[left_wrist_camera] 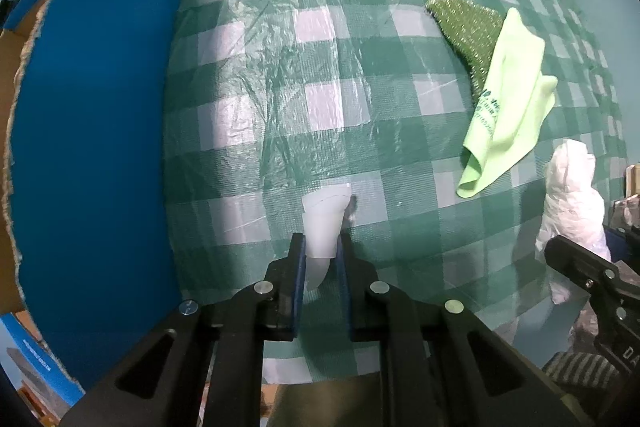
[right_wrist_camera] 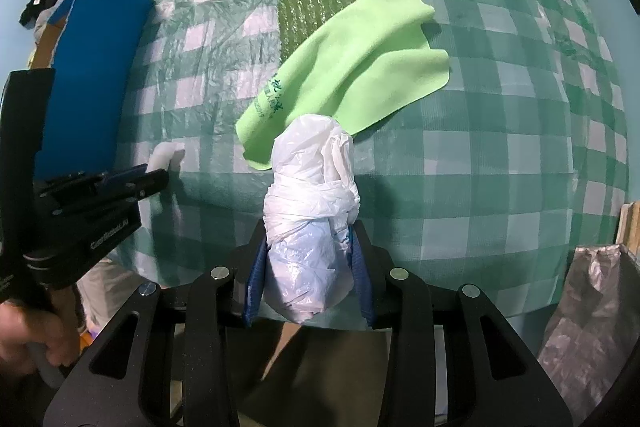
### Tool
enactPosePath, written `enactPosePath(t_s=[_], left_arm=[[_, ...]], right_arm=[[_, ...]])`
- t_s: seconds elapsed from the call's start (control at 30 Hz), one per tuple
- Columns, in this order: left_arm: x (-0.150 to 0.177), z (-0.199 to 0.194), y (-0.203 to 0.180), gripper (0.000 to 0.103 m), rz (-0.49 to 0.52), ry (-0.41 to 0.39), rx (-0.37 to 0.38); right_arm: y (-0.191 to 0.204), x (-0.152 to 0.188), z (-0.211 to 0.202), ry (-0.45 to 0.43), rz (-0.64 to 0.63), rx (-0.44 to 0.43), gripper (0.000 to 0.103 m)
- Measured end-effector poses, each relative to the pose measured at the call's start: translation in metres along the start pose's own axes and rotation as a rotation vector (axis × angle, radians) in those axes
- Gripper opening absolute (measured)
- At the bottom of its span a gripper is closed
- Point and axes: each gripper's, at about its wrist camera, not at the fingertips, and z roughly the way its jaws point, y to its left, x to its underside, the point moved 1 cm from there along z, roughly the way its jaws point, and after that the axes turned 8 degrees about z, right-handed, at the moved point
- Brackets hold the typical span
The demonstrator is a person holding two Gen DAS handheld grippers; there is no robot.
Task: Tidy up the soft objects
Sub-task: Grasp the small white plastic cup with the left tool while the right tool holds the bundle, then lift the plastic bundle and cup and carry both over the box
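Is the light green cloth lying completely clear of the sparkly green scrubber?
No, the light green cloth lies over one edge of the sparkly green scrubber, covering part of it.

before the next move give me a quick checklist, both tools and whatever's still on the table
1. Left tool closed on the small white piece: ok, the pads pinch it.
2. Right tool gripping the knotted white plastic bag: ok, the bag fills the gap between the pads.
3. White piece lifted off the checked tablecloth: cannot tell.
4. Light green cloth still to sort: not ok, it lies loose, overlapping the green scrub pad.
5. Blue box within reach on the left: ok, but its inside is out of view.
6. Tools apart from each other: ok, a gap shows between them.
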Motion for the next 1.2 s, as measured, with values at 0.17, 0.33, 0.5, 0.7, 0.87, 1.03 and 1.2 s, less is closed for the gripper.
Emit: enactPosePath(t_s=[0.17, 0.33, 0.5, 0.7, 0.87, 1.03, 1.2], left_arm=[[0.009, -0.016, 0.005, 0.015, -0.006, -0.022, 0.004], [0.012, -0.037, 0.017, 0.015, -0.018, -0.045, 0.013], [0.016, -0.053, 0.024, 0.015, -0.029, -0.065, 0.028], [0.017, -0.074, 0.036, 0.015, -0.052, -0.082, 0.053], [0.019, -0.095, 0.043, 0.015, -0.060, -0.103, 0.055], [0.018, -0.116, 0.043, 0.015, -0.065, -0.131, 0.042], [0.015, -0.132, 0.045, 0.015, -0.067, -0.156, 0.024]], right_arm=[[0.006, -0.001, -0.006, -0.014, -0.013, -0.007, 0.037], [0.013, -0.005, -0.015, -0.030, -0.027, -0.015, 0.037], [0.015, -0.010, -0.023, -0.045, -0.033, -0.023, 0.037], [0.017, -0.014, -0.030, -0.059, -0.037, -0.034, 0.037], [0.022, -0.015, -0.039, -0.073, -0.048, -0.040, 0.037], [0.030, -0.018, -0.047, -0.087, -0.067, -0.043, 0.037], [0.039, -0.021, -0.053, -0.097, -0.086, -0.053, 0.037]])
